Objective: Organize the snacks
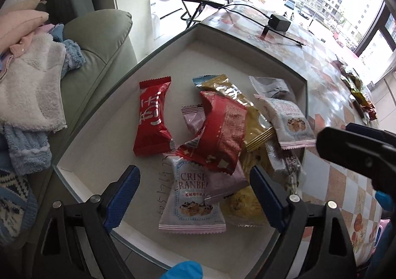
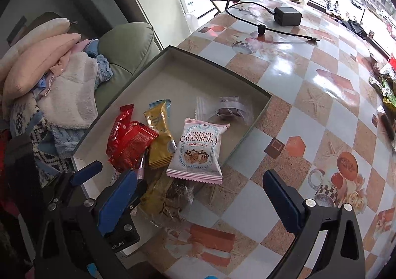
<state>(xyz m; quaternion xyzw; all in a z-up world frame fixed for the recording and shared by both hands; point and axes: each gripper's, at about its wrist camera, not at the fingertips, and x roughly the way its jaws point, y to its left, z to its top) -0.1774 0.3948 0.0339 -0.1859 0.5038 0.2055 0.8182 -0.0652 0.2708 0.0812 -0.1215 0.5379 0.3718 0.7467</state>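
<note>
A shallow white cardboard box (image 1: 106, 145) sits on the table corner and holds several snack packets. Among them are a red packet (image 1: 153, 115), a second red one (image 1: 217, 130), a gold one (image 1: 230, 90) and a clear-wrapped dark snack (image 1: 272, 88). My left gripper (image 1: 195, 192) hangs open over the box's near end, above a Crispy Cranberry packet (image 1: 190, 199) that its pads do not touch. Another Crispy Cranberry packet (image 2: 198, 150) leans over the box's rim (image 2: 217, 73). My right gripper (image 2: 198, 199) is wide open just above the table beside it, holding nothing.
More loose snacks (image 2: 386, 86) lie at the table's far right edge. A black charger with its cable (image 2: 287, 16) rests at the back of the patterned table. A green sofa piled with clothes (image 2: 69, 95) stands left of the box. A blue-gloved hand (image 1: 184, 269) shows below.
</note>
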